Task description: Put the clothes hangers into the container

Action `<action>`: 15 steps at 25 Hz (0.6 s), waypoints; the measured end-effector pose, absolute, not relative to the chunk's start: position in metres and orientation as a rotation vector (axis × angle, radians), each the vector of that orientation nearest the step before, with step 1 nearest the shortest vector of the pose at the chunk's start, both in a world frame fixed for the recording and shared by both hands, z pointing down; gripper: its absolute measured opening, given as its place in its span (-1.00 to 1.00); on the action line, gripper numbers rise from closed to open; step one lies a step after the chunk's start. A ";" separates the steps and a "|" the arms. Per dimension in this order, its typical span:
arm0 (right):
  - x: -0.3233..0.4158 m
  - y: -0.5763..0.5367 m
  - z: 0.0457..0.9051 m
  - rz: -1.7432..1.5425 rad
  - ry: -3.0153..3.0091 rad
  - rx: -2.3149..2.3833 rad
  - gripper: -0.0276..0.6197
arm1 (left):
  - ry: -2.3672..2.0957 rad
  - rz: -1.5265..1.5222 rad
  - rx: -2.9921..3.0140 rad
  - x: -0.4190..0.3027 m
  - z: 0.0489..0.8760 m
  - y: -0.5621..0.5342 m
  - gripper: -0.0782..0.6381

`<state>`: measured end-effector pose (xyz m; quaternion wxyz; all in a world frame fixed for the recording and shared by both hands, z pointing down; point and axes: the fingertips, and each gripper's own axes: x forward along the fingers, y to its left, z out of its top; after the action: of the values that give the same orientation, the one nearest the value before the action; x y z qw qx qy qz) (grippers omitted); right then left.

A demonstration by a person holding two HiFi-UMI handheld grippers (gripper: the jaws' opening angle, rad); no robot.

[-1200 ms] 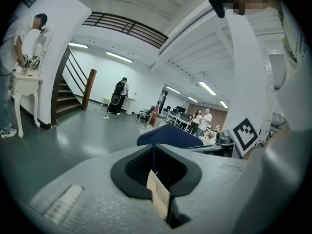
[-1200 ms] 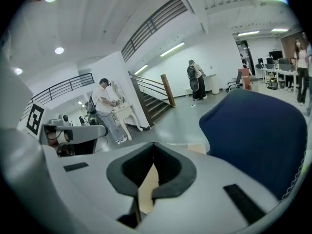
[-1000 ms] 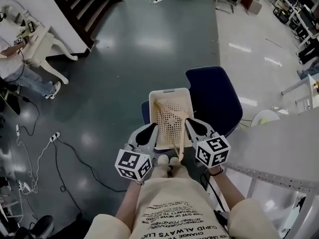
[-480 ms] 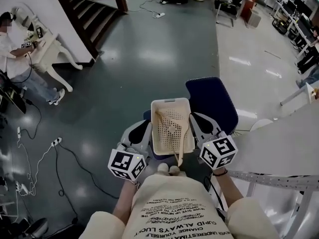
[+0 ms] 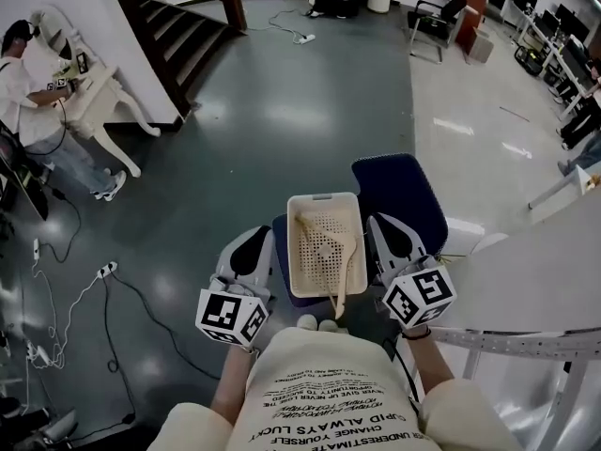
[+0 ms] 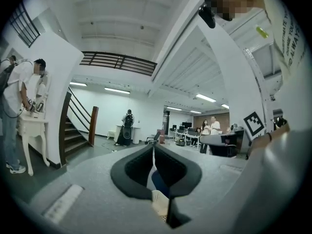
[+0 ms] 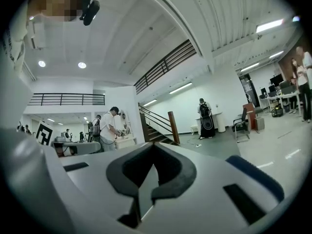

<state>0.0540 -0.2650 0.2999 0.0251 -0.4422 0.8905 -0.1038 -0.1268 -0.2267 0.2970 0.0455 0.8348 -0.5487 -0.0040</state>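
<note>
A cream perforated basket (image 5: 326,242) rests on a blue chair (image 5: 399,191) right in front of me. One wooden hanger (image 5: 344,272) lies in it, its end sticking out over the near rim. My left gripper (image 5: 252,244) hangs beside the basket's left wall and my right gripper (image 5: 387,229) beside its right wall, both apart from it. In the left gripper view the jaws of the left gripper (image 6: 153,152) are closed, with a bit of the basket (image 6: 160,206) showing below them. The right gripper (image 7: 155,152) is shut on nothing in its own view.
A white table (image 5: 526,280) stands close at my right. Far left, a person (image 5: 23,73) stands at a white desk, with a staircase (image 5: 178,26) behind. Cables (image 5: 103,271) lie on the grey floor at left. An office chair (image 5: 432,17) stands far back.
Both grippers have drawn a little outward from the basket's sides. The hanger still lies in the basket. The head view has lifted, showing more of the room.
</note>
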 end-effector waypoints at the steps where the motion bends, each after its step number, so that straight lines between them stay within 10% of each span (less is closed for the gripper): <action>1: 0.055 -0.264 0.299 -0.322 2.747 -1.371 -0.91 | -1.682 -0.016 2.547 -0.128 0.296 -0.226 -0.70; 15: 0.054 -0.263 0.305 -0.273 2.761 -1.423 -0.91 | -1.709 0.015 2.523 -0.139 0.302 -0.227 -0.70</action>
<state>0.0543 -0.2627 0.3047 0.0114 -0.4564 0.8854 -0.0877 -0.1389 -0.2274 0.3015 0.0470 0.8271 -0.5601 0.0049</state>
